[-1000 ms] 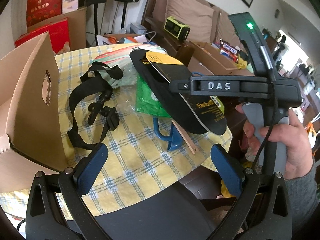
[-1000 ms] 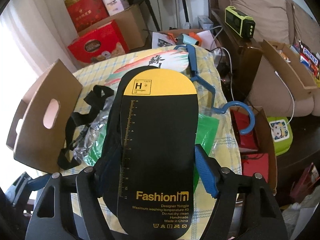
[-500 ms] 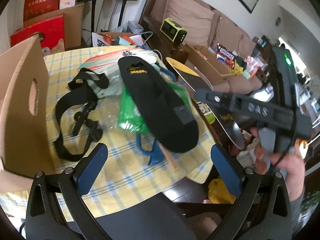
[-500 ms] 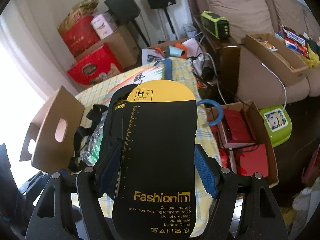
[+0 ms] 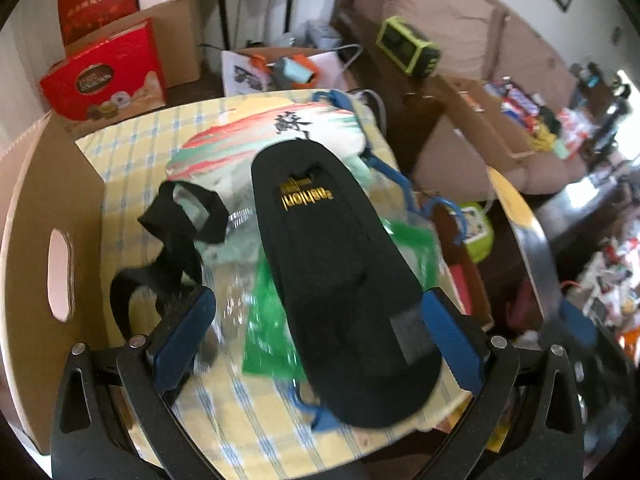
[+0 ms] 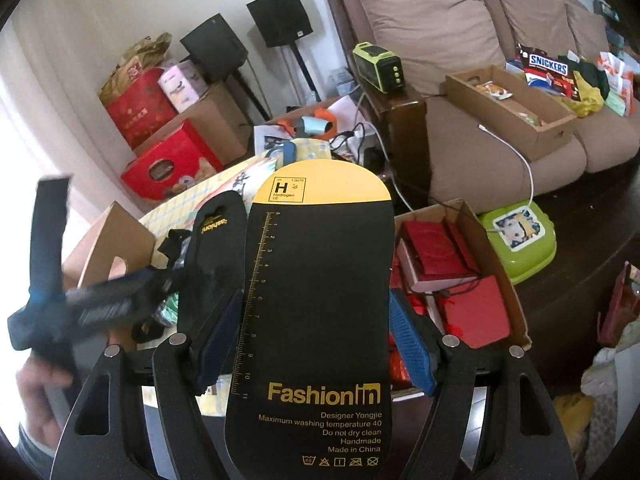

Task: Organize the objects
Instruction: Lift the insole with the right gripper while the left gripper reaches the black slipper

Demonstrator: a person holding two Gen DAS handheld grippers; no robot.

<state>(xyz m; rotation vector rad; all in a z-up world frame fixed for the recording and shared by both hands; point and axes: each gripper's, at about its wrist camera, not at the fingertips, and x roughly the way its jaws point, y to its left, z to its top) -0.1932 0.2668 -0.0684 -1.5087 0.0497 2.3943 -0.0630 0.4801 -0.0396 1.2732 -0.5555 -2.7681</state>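
At centre frame in the right wrist view, right gripper [image 6: 316, 340] is clamped on the yellow-tipped insole [image 6: 320, 300] w/ its long front unsupported, so it could slip, while left gripper [image 5: 320, 332], jaws apart, straddles the black insole [image 5: 344, 280] on the table [image 5: 248, 432].

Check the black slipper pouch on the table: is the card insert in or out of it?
Out. The card insert sits clamped in the right gripper, clear of the black slipper pouch lying on the table.

Home living room: brown sofa [image 6: 500, 40], floor speakers [image 6: 280, 16].
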